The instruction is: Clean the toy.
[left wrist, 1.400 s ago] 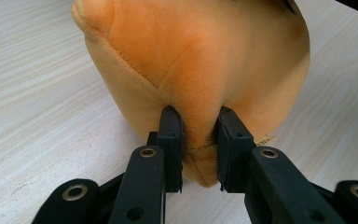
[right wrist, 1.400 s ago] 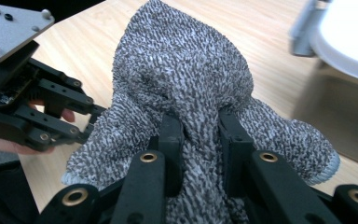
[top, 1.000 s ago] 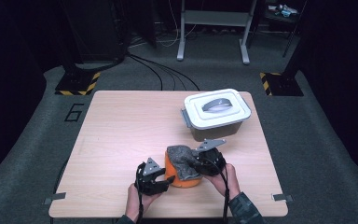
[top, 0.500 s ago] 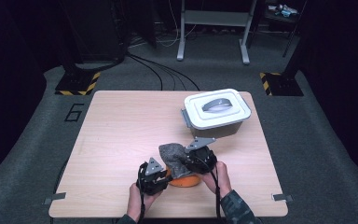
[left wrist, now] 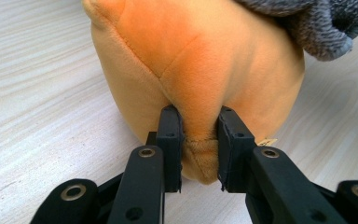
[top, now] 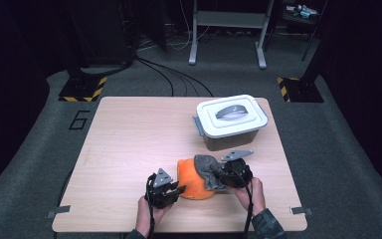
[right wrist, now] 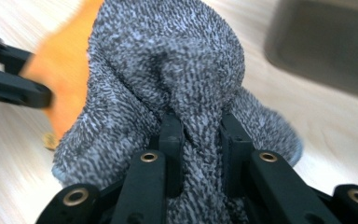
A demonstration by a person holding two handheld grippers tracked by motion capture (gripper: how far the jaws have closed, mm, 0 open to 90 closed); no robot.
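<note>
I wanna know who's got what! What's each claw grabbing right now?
Left gripper: closed, pinching the orange plush.
Right gripper: closed, holding the grey cloth.

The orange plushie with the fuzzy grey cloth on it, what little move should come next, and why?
Probably the right tool should pull the grey cloth away from the orange plushie while the left tool stays put. Its jaws have just been closing and now pinch a fold of the orange plush, and the right tool is clamped on the cloth, which drapes over the plushie's top.
</note>
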